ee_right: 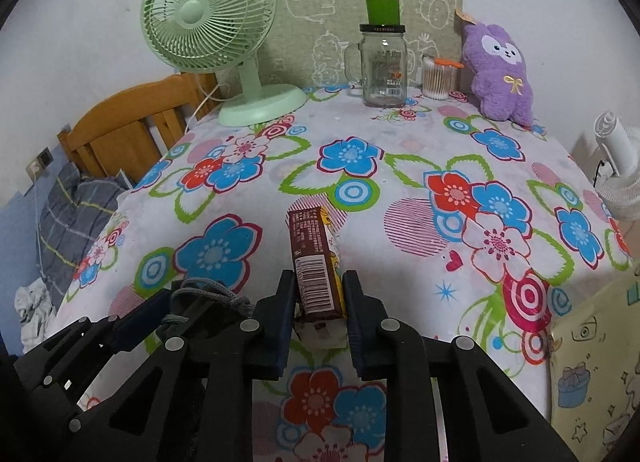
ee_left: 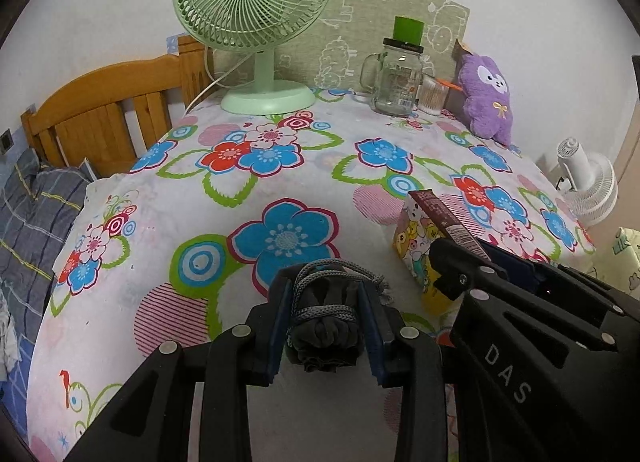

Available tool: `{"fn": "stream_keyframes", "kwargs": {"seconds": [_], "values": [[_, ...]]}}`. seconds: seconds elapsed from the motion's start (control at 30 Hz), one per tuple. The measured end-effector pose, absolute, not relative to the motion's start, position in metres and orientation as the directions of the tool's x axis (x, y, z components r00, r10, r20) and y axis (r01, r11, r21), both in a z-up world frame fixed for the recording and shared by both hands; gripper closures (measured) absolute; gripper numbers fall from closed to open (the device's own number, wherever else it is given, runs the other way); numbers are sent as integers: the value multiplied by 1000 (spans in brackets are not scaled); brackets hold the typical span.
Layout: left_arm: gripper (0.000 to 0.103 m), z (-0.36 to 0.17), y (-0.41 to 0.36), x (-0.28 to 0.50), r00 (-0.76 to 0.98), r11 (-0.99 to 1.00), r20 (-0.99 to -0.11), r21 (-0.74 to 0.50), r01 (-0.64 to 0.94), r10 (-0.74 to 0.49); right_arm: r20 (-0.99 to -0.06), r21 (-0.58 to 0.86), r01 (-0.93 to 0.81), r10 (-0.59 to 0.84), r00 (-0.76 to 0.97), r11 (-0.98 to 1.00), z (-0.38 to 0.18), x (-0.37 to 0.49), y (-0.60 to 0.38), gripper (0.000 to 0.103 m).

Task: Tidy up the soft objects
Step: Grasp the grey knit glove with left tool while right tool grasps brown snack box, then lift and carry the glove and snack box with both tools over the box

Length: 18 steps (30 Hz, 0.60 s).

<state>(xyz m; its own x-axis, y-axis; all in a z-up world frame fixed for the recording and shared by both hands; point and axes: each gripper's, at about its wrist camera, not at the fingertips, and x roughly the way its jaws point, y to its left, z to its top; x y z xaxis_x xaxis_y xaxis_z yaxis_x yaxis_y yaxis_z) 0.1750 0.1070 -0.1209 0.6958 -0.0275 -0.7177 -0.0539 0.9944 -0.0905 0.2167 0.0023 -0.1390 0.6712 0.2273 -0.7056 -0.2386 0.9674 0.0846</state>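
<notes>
Nearest the left wrist camera, at the lower middle of its frame, the left gripper [ee_left: 326, 322] is clamped on a dark grey drawstring pouch [ee_left: 326, 326], whose grey cord [ee_left: 320, 282] loops over the top between the blue pads. To the right in that frame, the right gripper [ee_left: 460, 258] reaches in from the lower right corner. In the right wrist view the right gripper [ee_right: 318, 302] sits at the lower middle, its jaws closed on a brown packet [ee_right: 314, 258] with a barcode label, which stands up between the pads. Just behind the packet lies a yellow cartoon-printed pack [ee_left: 416, 238], resting on the flowered cloth of the bench [ee_right: 400, 201]. Both grippers are side by side, close above the cloth. Along the far edge of the bench stand a green fan [ee_right: 212, 29], a glass jar mug [ee_right: 384, 65] with a green cap, a tub of cotton swabs [ee_right: 437, 79] and a purple plush toy [ee_right: 500, 73].
</notes>
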Motion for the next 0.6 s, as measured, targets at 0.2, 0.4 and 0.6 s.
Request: {"fn": "stream_keyframes", "kwargs": {"seconds": [0.2,0.4,0.6], "values": [[69,-113,100,162,710,995,-703,-87,-47,-28,-689,81,-253,238,685,964,-129,201,-3,76],[69,-104,91,148,726,996,-687,-85,-41,-29,-673,73,-251,233,702,965,-117,183,-10,76],[69,-93,83,131,742,997,-669,-76,-34,-25,-649,57,-259,232,724,964,-104,164,-17,76]]}}
